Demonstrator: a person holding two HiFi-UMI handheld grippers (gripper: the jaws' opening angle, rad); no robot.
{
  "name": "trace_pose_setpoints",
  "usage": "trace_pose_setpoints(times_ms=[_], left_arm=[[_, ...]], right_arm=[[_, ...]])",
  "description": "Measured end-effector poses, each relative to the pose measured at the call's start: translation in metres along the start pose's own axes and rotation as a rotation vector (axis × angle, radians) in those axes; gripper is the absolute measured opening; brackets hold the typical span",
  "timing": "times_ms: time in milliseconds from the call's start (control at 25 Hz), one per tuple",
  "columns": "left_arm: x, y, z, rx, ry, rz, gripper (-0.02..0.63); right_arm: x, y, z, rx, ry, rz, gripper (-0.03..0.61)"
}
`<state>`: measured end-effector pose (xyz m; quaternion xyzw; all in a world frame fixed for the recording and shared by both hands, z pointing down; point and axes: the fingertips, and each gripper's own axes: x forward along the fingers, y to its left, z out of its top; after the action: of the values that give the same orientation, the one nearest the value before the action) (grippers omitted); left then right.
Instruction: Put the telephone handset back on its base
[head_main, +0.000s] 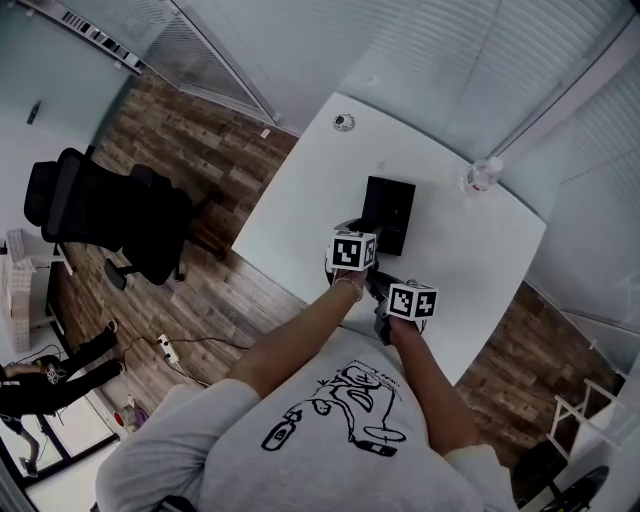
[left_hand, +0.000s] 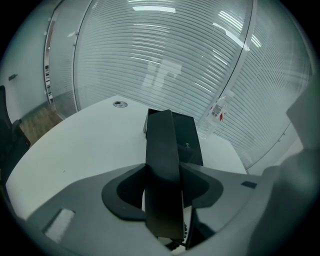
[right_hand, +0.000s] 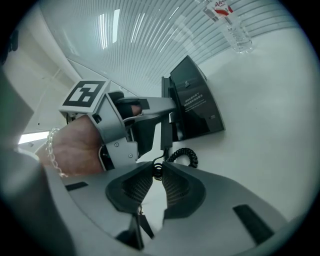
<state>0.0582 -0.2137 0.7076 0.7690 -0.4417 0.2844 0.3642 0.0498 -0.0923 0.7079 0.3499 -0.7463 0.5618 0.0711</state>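
- The step in hand, as I judge it, is carrying the handset (left_hand: 162, 145) to its base (left_hand: 186, 136); it is not seated yet.
- My left gripper (left_hand: 164, 188) is clamped across the middle of the handset. Its jaws stand fairly wide because the black bar fills the space between the pads.
- The handset hangs over the white bench (left_hand: 75, 145) on my side of the base, pointing toward it and lined up with its left side.
- My right gripper (right_hand: 157, 172) is nearly closed, its tips pinching the coiled cord (right_hand: 185, 156) just below the handset's near end.
- Next, I think the left gripper has to lower the handset flat into the cradle before it lets go. The right gripper should keep the cord slack and out from under it.
- A snagged cord could tip the handset off line.
- The base carries a few lines of small white print, too fine to read.
- The water bottle (right_hand: 232, 25) beyond it has a red and white label that I cannot make out.
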Motion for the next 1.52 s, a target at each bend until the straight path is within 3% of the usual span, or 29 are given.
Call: trace_pose_setpoints(times_ms=[600, 1080, 1120, 1200, 1520], left_arm=[[0.013, -0.006, 0.001, 0.038, -0.012, -0.016, 0.216], [-0.004, -0.014, 0.003, 0.063, -0.094, -0.242, 0.272], [-0.005, -0.012, 0.004, 0.072, -0.096, -0.238, 0.271], [-0.005, -0.007, 0.005, 0.093, -0.091, -0.218, 0.207], [-0.002, -0.006, 0.006, 0.199, -0.074, -0.163, 0.223]], right_arm=[[-0.001, -0.015, 0.012, 0.024, -0.054, -0.052, 0.048], [-0.002, -0.015, 0.015, 0.075, -0.080, -0.052, 0.046], [-0.002, -0.015, 0.016, 0.072, -0.081, -0.052, 0.046], [-0.002, -0.014, 0.016, 0.068, -0.080, -0.051, 0.046], [0.001, -0.014, 0.013, 0.066, -0.070, -0.047, 0.046]])
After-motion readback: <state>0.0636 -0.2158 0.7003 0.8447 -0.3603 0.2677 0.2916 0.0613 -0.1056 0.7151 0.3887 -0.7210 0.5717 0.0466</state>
